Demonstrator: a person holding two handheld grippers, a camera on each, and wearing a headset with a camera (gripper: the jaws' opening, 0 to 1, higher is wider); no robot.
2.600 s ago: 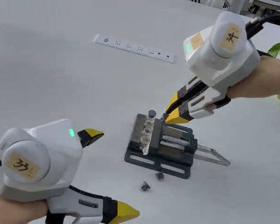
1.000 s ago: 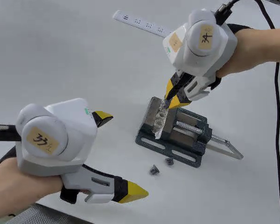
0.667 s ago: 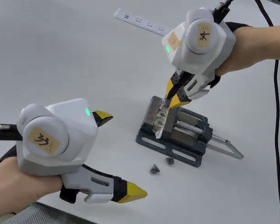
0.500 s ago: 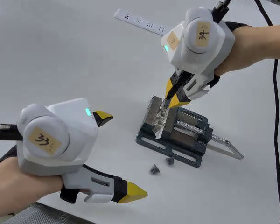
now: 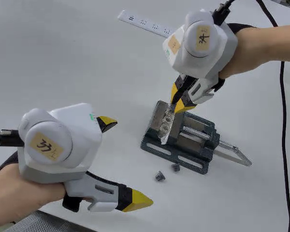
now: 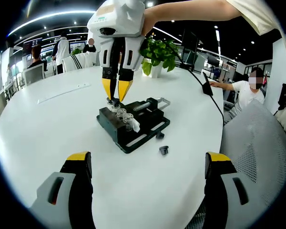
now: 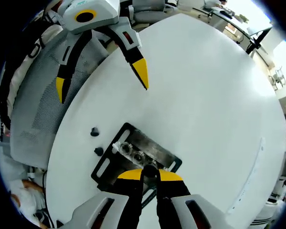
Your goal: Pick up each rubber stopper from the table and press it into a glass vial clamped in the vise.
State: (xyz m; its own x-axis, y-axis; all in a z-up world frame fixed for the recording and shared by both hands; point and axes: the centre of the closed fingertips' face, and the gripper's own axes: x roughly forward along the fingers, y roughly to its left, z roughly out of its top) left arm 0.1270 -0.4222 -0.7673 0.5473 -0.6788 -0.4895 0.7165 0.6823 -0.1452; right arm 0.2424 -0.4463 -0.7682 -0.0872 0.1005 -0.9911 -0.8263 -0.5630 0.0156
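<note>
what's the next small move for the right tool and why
Probably a short, straight push down. The right tool is shut on a rubber stopper, which sits at the far end of the row of vials clamped in the vise. Whether the stopper is fully seated in its vial is hard to tell, so pressing before letting go seems safest.

Our left gripper (image 5: 124,160) — white shell, black yellow-tipped jaws, tan label "33"; our right gripper (image 5: 178,103) matches, labelled "34", black cable (image 5: 282,87).

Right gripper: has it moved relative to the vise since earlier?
Yes. Against the vise, the right gripper has shifted from beside the vial row to over its far vial.
</note>
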